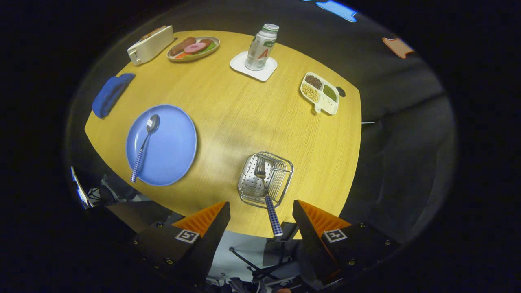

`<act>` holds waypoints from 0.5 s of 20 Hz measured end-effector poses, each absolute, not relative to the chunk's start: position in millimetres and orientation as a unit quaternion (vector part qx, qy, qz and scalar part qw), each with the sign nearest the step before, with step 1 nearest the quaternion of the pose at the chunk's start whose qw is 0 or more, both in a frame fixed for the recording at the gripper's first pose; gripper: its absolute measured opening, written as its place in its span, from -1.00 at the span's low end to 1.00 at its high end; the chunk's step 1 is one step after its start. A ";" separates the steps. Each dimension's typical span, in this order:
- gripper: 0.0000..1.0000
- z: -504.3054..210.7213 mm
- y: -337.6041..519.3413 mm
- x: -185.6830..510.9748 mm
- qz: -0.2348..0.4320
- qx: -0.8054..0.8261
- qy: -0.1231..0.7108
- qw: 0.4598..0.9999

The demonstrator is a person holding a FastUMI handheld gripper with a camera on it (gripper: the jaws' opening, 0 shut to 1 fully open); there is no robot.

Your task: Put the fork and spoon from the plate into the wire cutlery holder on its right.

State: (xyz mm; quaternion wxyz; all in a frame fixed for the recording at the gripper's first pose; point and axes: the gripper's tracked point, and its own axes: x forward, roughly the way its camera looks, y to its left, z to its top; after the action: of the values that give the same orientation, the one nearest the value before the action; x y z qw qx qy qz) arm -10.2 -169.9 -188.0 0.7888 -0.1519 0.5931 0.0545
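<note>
1. One fork [265, 183] lies in the wire cutlery holder [265, 179], tines inside, checked handle jutting over its near rim between the fingers; that half looks done.
2. One spoon [145, 143] remains on the blue plate [162, 144], left of the holder; it is left to move.
3. The tool [261, 211] hovers released, fingers spread, grasping nothing.
4. The table [244, 110] carries both.
</note>
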 end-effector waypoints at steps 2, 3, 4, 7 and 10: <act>0.90 -179.6 -153.0 -10.8 0.059 -0.128 0.560 0.816; 0.90 -175.0 -146.1 -10.9 0.058 -0.118 0.542 0.830; 0.90 -171.5 -141.6 -14.6 0.053 -0.105 0.529 0.840; 0.90 -168.4 -120.8 -22.1 0.050 -0.073 0.513 0.854; 0.91 -167.8 -92.6 -25.4 0.056 -0.048 0.496 0.865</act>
State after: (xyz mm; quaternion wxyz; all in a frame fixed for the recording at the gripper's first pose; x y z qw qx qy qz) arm -25.4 -92.6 -167.8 0.8653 -0.0481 0.4957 0.0564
